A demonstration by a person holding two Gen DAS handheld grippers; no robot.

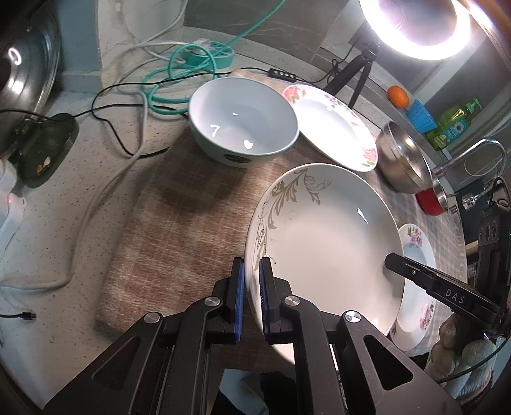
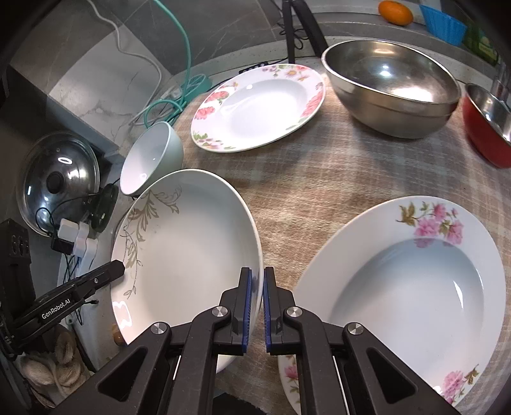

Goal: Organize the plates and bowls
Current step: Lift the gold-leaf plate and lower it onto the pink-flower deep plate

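Held between both tools: white plate with grey-gold leaf scroll point(image 1: 322, 236), left tool point(image 1: 252, 277) clamped on one rim, right tool point(image 2: 257, 287) clamped on the opposite rim, blue pads pressed to the glaze on either side. Carried tilted, apparently clear of the checked cloth point(image 1: 179, 230) on the counter. Just beyond and beside the right tool: pink-flowered plate point(image 2: 412, 297), flat on the cloth, its rim partly under the held plate in the left view. Farther ahead of the right tool: rose-patterned plate point(image 2: 255, 108), steel bowl point(image 2: 392, 92), red bowl point(image 2: 488, 127). Ahead of the left tool: pale blue bowl point(image 1: 244, 123), upright. Risks judged: narrow two-point hold on smooth glazed rims, so slip or rotation likely if one hand led the other or the tilt steepened; pull apart by uneven hand travel, dropping one edge; lower rim striking the pink-flowered plate on descent, chipping either piece; swing toward the pale blue bowl, knocking it off the cloth edge. Cables point(image 1: 134, 95) and ring lamp point(image 1: 415, 28) well ahead of the left tool, snag hazard only on a far reach.
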